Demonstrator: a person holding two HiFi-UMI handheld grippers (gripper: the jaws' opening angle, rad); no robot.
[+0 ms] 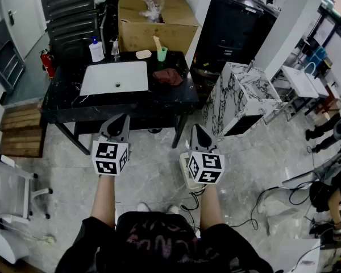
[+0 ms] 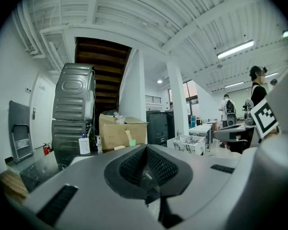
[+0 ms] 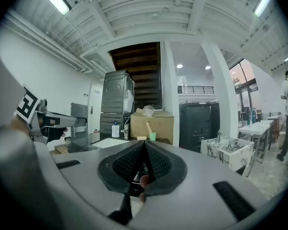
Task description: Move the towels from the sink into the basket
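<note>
Fingers (image 2: 132, 167) of your left gripper (image 1: 123, 119) are pressed together with nothing between them, and those of your right gripper (image 1: 196, 129) are shut the same way and also empty. Both point almost level toward the black tabletop (image 1: 68, 102), which is well apart from you.

The sink (image 1: 102, 83) looks bare. The one towel (image 1: 168, 76) I can see, a dark red one, lies on the tabletop just beside the sink's right rim, near the green cup (image 1: 162, 53). Its long axis runs about left to right — so across your line of approach. It lies ahead and a little left of your right gripper, which is the nearer one.

I judge the approach open, though the cup and the cardboard box (image 1: 157, 23) crowd the far side. A white object (image 1: 185, 175) on the floor behind your right gripper may be the basket — I cannot tell.
</note>
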